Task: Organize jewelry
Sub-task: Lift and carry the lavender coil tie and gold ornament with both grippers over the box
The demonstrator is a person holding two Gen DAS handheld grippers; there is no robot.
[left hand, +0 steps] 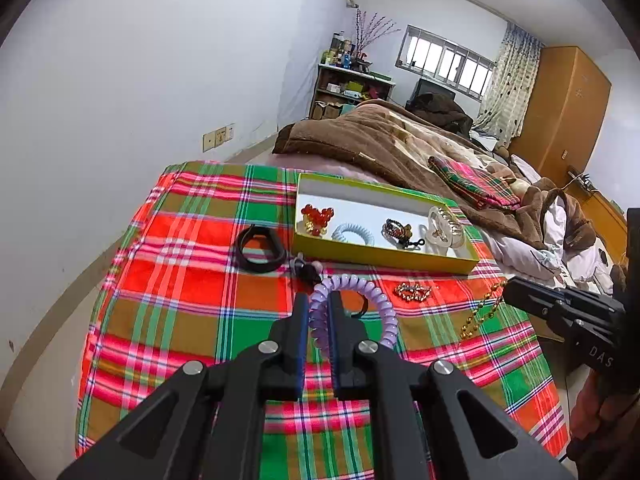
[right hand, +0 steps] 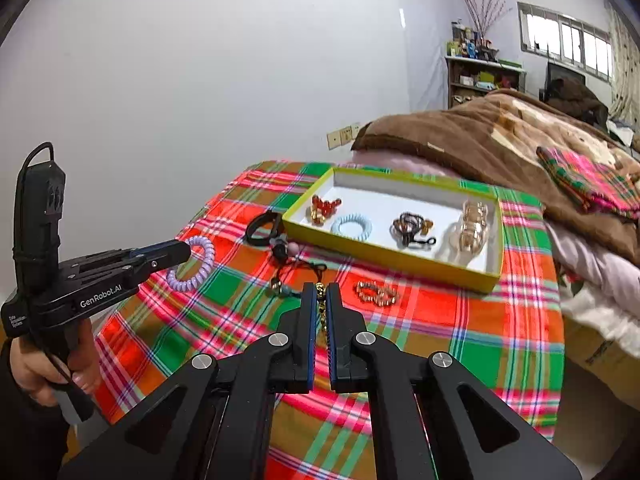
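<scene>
Above the plaid cloth (left hand: 192, 280), left gripper (left hand: 319, 300) is clenched on the lilac spiral hair tie (left hand: 360, 284), right gripper (right hand: 319, 292) clamped on the gold bead chain (right hand: 320, 290), both lifted clear, ready for the yellow-green tray (right hand: 384, 260) at twelve o'clock.

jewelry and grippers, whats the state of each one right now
left gripper: shut on purple coil tie, lifted
right gripper: shut on gold bead chain, hanging
green box: open, holds four pieces
gold bracelet: loose on cloth
black band: loose on cloth
</scene>
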